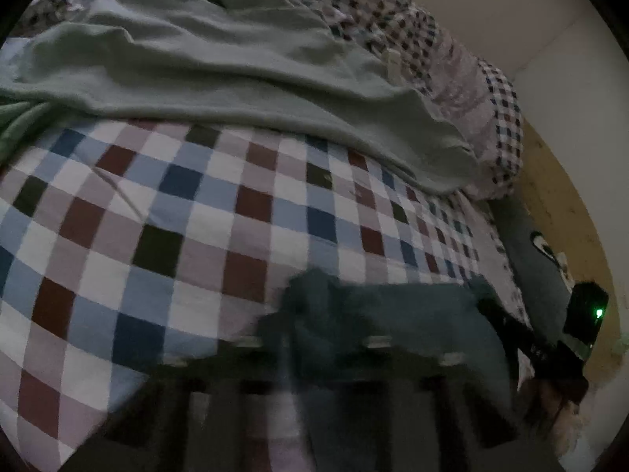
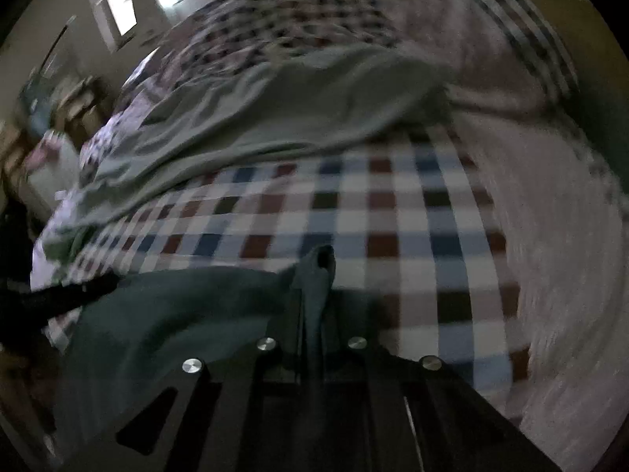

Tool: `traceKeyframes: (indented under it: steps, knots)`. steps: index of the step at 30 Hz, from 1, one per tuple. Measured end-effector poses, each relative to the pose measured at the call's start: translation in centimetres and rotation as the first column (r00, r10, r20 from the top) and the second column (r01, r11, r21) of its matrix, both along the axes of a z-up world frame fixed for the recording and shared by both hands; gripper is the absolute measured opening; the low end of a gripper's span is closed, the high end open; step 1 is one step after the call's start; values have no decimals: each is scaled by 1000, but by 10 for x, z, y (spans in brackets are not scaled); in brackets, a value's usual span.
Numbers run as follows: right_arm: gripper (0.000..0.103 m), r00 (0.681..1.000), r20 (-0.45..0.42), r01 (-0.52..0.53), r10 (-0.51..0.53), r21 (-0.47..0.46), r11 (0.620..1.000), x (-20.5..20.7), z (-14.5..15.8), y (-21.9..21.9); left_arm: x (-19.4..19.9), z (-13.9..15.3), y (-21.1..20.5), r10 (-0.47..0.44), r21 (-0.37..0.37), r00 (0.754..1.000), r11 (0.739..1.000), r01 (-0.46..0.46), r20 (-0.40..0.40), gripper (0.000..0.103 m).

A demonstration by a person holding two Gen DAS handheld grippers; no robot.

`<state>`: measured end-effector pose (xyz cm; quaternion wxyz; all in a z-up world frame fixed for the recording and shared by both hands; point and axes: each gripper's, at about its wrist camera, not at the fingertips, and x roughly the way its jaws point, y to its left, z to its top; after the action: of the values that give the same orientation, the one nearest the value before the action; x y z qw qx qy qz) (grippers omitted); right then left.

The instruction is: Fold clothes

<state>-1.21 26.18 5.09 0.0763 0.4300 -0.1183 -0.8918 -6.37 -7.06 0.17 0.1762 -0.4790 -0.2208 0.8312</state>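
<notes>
Pinching dark teal garment (image 2: 188,314) at one edge: right gripper (image 2: 320,275) clamped on a bunched fold. Left gripper (image 1: 314,314) closed on the same cloth. Garment stretches between them across checkered bedspread (image 1: 165,204); pale green garment (image 1: 220,74) at twelve o'clock.

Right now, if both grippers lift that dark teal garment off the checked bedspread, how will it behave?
Likely floppy: the dark teal garment bunches into a soft fold between the right gripper's closed jaws. It would probably sag in the middle, since the left gripper seems to pinch another edge. It looks thin and light, lying flat on the checked bedspread.
</notes>
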Motion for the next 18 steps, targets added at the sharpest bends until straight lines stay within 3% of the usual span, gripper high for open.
traceKeyframes:
  steps: [4,7,9,10,11,13,15,16,18]
  knots:
    - [4,995,-69,73,-78,-66,995,25,26,16,5,15,7,21,8,997,1000,-20,-69,7]
    - [6,998,-54,45,-42,45,998,18,15,8,5,20,14,27,-20,995,999,-29,-92,8]
    - [6,996,-27,83,-79,185,979,13,3,8,0,12,16,41,-73,997,996,-45,-59,16]
    - [7,995,-16,102,-102,256,961,10,-3,8,-1,8,14,61,-98,997,993,-65,-43,29]
    - [9,992,-19,127,-127,285,950,11,-1,12,-2,8,10,89,-110,995,990,-92,-39,39]
    - [11,986,-55,165,-156,261,951,15,16,21,-1,16,5,126,-116,990,984,-133,-64,48]
    - [24,985,-112,154,-133,211,965,19,39,18,1,32,6,131,-117,985,983,-144,-112,56]
    - [44,983,-144,138,-113,180,974,21,51,13,3,41,10,114,-110,983,985,-130,-140,59]
    - [49,986,-157,72,-56,95,993,20,60,-2,5,57,25,55,-111,982,991,-76,-183,70]
